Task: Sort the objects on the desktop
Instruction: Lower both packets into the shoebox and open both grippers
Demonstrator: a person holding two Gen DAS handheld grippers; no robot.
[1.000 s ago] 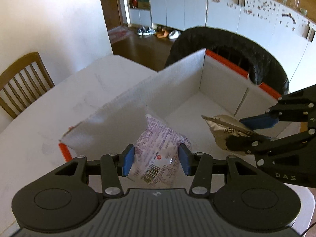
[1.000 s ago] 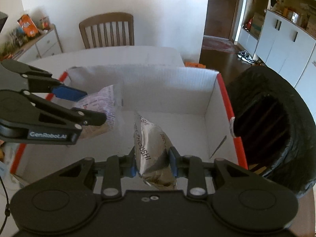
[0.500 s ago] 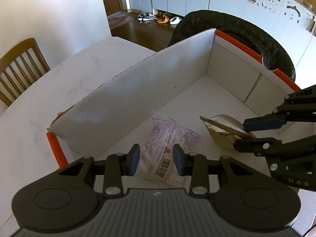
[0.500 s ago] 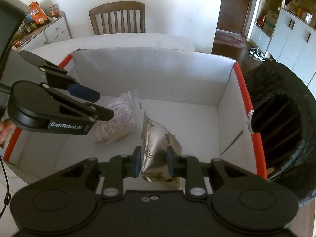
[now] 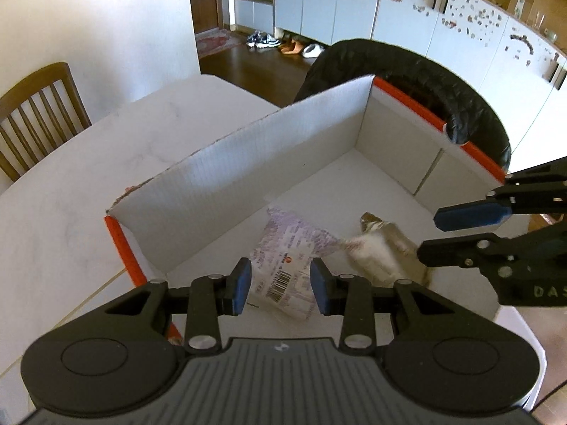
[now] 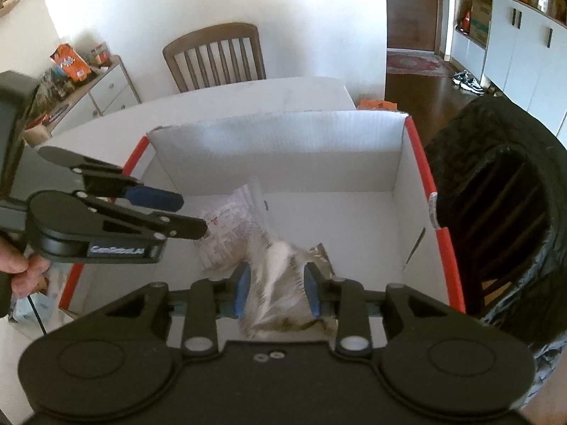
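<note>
Below the left hand-held gripper (image 5: 280, 287) lies the printed packet (image 5: 287, 265).

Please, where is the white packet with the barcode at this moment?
In the left wrist view the white packet lies on the floor of the cardboard box, near its front, directly left of the blurred silver packet.

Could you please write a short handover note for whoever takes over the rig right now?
Left gripper: open, empty, over the cardboard box.
Right gripper: jaws opening; the foil packet shows blurred between them, apparently dropping free.
Things: the printed packet lies on the box floor, with the foil packet beside it.
Done: both packets are in the box.
Left: lift both grippers clear, then check the table for more items.
</note>
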